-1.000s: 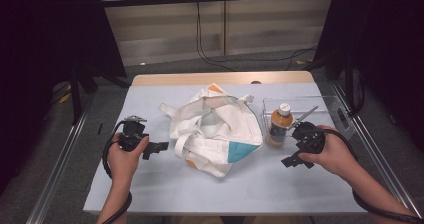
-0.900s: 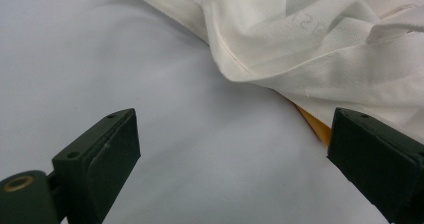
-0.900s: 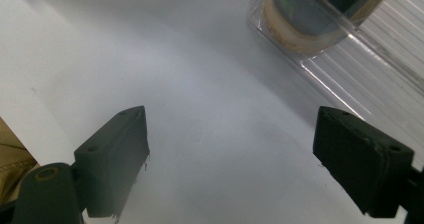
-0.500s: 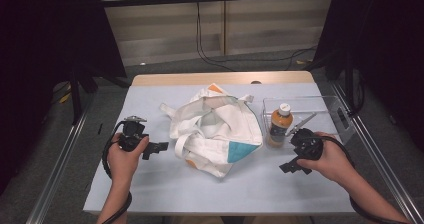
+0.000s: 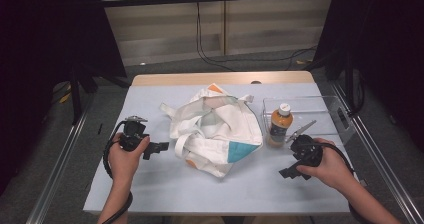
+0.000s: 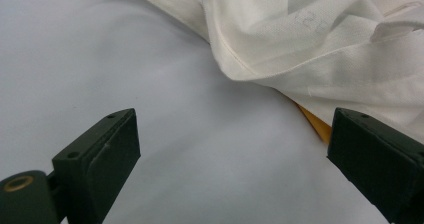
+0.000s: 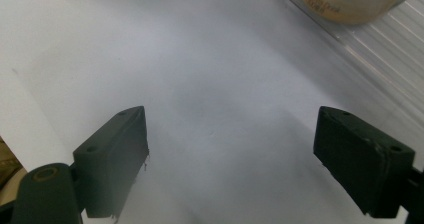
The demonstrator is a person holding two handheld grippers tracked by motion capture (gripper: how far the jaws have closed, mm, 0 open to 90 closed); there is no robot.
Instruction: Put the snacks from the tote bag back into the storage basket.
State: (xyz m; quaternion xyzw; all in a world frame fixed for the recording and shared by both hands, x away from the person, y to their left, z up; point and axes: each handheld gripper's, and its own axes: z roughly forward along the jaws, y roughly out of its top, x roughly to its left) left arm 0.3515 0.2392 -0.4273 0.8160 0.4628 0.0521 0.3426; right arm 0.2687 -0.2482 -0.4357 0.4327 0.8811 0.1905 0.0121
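Cream canvas tote bag (image 5: 215, 129) lies crumpled mid-table, between both grippers. The left gripper (image 5: 159, 147) sits just beside its strap, jaws spread and empty; the right gripper (image 5: 289, 173), also gaping, hangs near the juice bottle (image 5: 280, 124). Best to pinch one fold cleanly, not bunched layers.

The crumpled cloth bag (image 5: 215, 129) fills the middle of the tabletop (image 5: 150, 184), with straps spilling toward the left edge. A clear tray (image 5: 320, 106) holding a bottle (image 5: 280, 124) blocks the right edge toward the far corner. Bare surface runs along the whole near edge and the near-left corner. The left gripper (image 5: 159, 147) has open room up to the bag; the right gripper (image 5: 289, 173) has open room before its jaws, just near of the tray.
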